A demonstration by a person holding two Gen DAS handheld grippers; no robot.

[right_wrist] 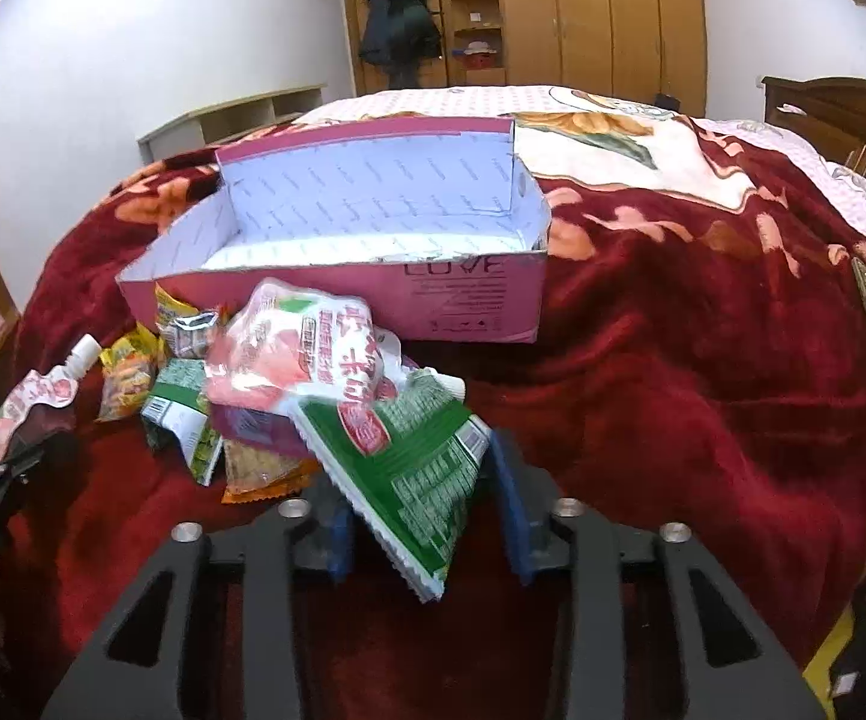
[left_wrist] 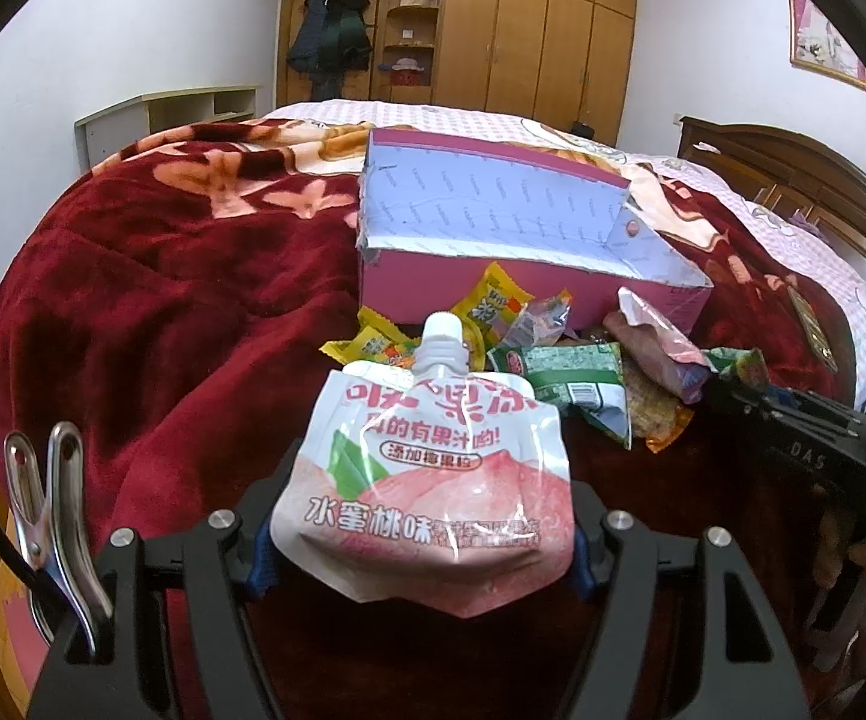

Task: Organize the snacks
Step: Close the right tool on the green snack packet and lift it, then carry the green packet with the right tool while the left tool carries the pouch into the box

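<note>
So I'm parked over the bed (right_wrist: 703,360), which has a dark red flowered blanket (left_wrist: 162,300) across it. The pink cardboard box (right_wrist: 463,300) sits on the blanket with its open top up, and I can't see anything inside it from either camera. The snack pile (left_wrist: 583,360) is on the blanket right against the box's near wall: yellow packets, a green one, a pinkish bag, an orange one underneath.

My left claw (left_wrist: 426,546) is holding the peach jelly pouch (left_wrist: 433,480) by its lower half, white cap pointing toward the box, pouch lifted just in front of the pile. The jaws stand fairly wide because the pouch is fat.

My right claw (right_wrist: 426,516) is at the near edge of the pile with a green snack packet (right_wrist: 408,480) between its blue pads (right_wrist: 508,498). The packet hangs tilted, its serrated end toward the camera, and the left pad touches it. There's a gap on the right side, so I can't tell if it's properly pinched.
</note>
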